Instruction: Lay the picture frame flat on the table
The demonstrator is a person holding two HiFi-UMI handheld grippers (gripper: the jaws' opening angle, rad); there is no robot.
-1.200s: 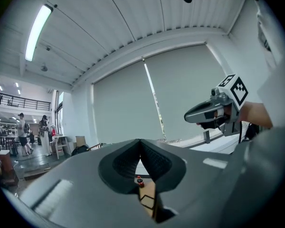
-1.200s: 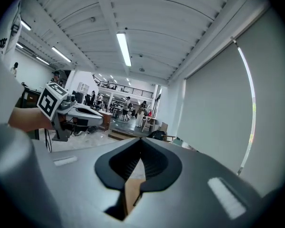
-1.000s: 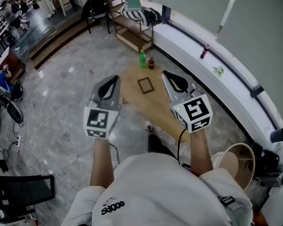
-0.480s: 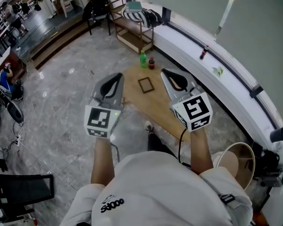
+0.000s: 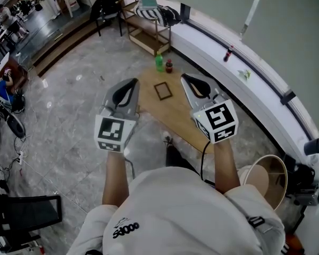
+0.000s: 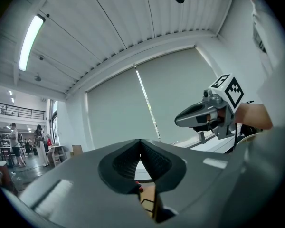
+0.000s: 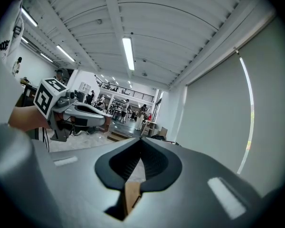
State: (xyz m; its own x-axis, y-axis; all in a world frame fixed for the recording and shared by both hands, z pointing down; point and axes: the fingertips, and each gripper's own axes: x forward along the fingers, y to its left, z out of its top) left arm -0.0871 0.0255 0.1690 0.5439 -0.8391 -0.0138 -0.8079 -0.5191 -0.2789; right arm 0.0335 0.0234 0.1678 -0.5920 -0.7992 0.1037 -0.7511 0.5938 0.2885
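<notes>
Left gripper (image 5: 128, 86) and right gripper (image 5: 190, 81): jaws together on both, nothing held, touching nothing. Picture frame (image 5: 162, 91) lies flat on bench (image 5: 181, 118) below.

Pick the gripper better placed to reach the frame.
Left, narrowly. Left gripper and right gripper both hang shut, empty, either side of the frame; the left gripper view sights the frame through its jaws, the right one only table.

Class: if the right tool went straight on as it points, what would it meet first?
Nothing near, it seems. The shut right tool points out above the table and frame; its way looks free toward the far room, though depth is unclear.
</notes>
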